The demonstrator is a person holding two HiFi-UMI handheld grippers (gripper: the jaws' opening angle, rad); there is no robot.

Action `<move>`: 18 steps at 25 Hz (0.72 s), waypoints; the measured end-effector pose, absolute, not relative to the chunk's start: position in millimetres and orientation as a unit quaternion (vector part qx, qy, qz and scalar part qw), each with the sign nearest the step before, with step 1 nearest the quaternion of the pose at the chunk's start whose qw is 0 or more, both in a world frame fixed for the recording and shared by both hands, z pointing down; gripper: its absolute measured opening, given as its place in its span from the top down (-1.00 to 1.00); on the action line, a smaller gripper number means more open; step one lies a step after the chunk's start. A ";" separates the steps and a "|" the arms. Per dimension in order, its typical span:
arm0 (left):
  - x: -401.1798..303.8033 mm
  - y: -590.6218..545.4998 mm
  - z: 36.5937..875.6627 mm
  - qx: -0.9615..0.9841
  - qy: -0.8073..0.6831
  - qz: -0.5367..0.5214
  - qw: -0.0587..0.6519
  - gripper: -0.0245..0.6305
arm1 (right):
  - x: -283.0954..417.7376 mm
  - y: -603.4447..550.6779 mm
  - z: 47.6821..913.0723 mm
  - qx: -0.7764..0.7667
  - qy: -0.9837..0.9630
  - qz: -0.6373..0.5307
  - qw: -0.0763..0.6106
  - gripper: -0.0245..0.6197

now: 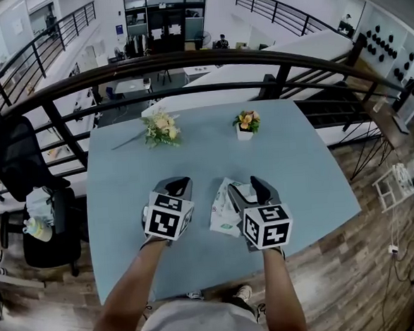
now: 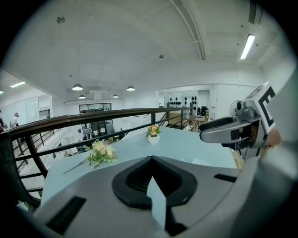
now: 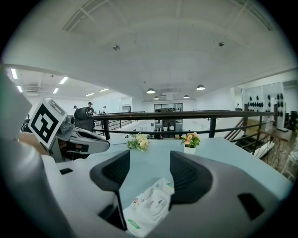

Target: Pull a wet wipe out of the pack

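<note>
The wet wipe pack (image 1: 223,213) lies on the light-blue bench (image 1: 313,168) at lower centre of the head view. The right gripper (image 1: 247,189) is over it, jaws apart. Just left, the left gripper (image 1: 181,184) has its jaws together, empty.

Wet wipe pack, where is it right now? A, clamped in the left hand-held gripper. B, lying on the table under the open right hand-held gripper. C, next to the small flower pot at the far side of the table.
B: the right gripper view shows the wet wipe pack lying on the table below the right hand-held gripper, whose jaws stand apart and grip nothing.
</note>
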State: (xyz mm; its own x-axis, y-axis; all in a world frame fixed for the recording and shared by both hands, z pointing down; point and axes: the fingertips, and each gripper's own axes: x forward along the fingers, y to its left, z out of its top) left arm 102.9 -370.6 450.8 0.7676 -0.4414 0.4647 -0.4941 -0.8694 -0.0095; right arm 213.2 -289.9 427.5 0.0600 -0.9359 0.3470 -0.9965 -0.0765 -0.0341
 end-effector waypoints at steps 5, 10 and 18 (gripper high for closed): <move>110.5 -370.6 454.0 0.935 -0.260 0.234 0.052 0.93 | 222.3 -290.8 433.2 0.713 -0.679 0.140 0.103 0.14; 118.1 -369.8 453.7 0.929 -0.284 0.231 0.054 0.93 | 234.1 -293.3 437.9 0.695 -0.697 0.141 0.102 0.14; 126.7 -371.6 449.3 0.910 -0.339 0.232 0.059 0.93 | 253.8 -307.8 437.0 0.654 -0.736 0.136 0.109 0.14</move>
State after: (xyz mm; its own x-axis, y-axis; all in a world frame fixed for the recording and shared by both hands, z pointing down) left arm 126.7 -371.6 449.3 0.6625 -0.5901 0.4614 -0.6446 -0.7629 -0.0500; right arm 253.8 -307.8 437.0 -0.1210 -0.9329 0.3392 -0.9925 0.1076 -0.0582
